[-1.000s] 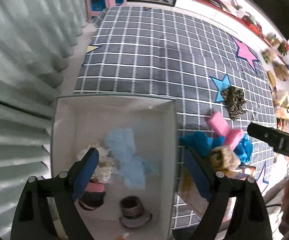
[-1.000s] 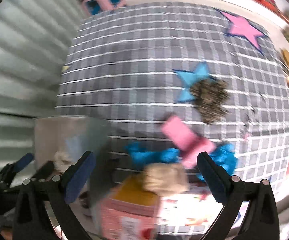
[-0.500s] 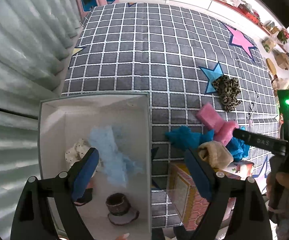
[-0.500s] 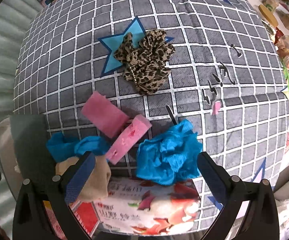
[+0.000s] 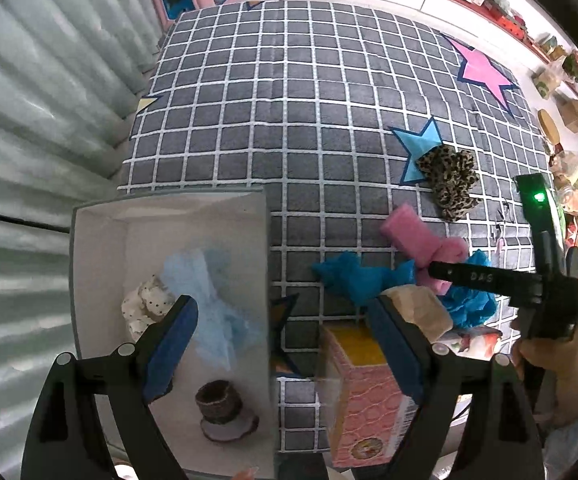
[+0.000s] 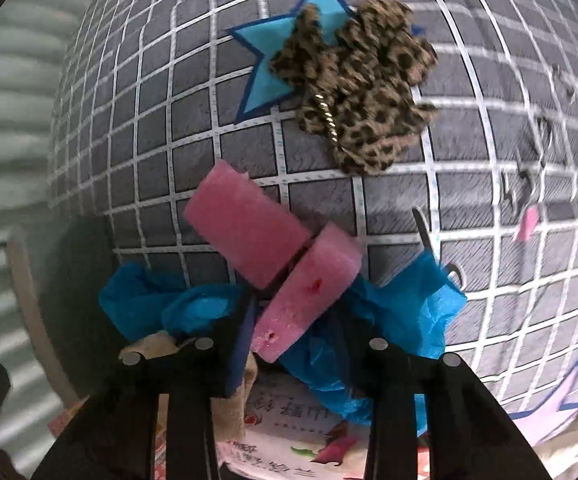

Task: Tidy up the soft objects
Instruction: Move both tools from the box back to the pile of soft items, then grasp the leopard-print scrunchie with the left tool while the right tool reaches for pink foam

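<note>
Grey checked carpet (image 6: 193,120) was seen under the soft things. One pink sponge (image 6: 309,296) was pinched between the jaws of the right gripper (image 6: 293,340), beside a second pink sponge (image 6: 245,232) and blue cloth (image 6: 401,312). Further left, the left gripper (image 5: 285,344) was held spread over a white box (image 5: 101,240).

My left wrist camera looks steeply down from higher up, over the white box (image 5: 101,240) and checked mat (image 5: 289,120). My right wrist camera sits much closer. Both show the pink sponges (image 5: 421,236) (image 6: 273,256) and leopard cloth (image 5: 449,180) (image 6: 361,92).
</note>
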`<action>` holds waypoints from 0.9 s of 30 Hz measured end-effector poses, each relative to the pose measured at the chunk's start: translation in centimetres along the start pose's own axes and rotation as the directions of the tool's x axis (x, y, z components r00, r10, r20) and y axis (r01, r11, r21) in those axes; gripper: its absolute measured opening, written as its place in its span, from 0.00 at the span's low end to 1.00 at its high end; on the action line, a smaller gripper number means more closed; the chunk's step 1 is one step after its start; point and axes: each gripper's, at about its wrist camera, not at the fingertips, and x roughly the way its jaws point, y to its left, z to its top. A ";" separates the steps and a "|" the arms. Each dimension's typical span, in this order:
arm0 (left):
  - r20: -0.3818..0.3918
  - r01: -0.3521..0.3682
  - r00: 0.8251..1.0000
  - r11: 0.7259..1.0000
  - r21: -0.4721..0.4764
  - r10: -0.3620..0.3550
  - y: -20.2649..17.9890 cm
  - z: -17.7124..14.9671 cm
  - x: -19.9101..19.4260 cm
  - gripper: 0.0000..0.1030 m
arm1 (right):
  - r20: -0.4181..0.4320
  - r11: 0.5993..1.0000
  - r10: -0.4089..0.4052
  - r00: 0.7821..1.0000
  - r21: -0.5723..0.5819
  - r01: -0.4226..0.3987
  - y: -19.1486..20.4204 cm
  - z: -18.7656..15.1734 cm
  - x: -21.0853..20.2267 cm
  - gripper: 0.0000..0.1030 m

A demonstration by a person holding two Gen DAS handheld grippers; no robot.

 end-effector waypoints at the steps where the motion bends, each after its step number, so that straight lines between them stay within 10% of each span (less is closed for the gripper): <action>1: 0.003 -0.003 1.000 1.000 0.006 0.002 -0.4 0.2 -0.1 0.87 | 0.003 0.999 0.025 1.000 0.020 -0.025 -0.5 0.0 -0.3 0.30; 15: -0.025 0.030 0.999 0.993 0.117 -0.027 -8.2 3.7 1.9 0.87 | 0.190 0.960 0.016 0.982 0.272 -0.068 -14.6 0.9 -7.7 0.26; 17: -0.033 0.012 0.999 0.988 0.152 -0.007 -9.1 4.1 2.5 0.87 | 0.179 0.951 -0.011 0.984 0.304 -0.045 -16.8 0.3 -8.0 0.38; 19: -0.047 -0.002 0.999 0.985 0.175 0.010 -9.8 4.6 3.1 0.87 | 0.167 0.957 -0.037 0.985 0.291 -0.013 -17.3 -0.1 -8.2 0.87; 27: -0.141 0.084 0.988 0.989 0.119 -0.067 -12.1 8.8 5.6 0.87 | 0.141 0.990 0.019 0.990 0.137 -0.038 -11.8 0.2 -7.1 0.87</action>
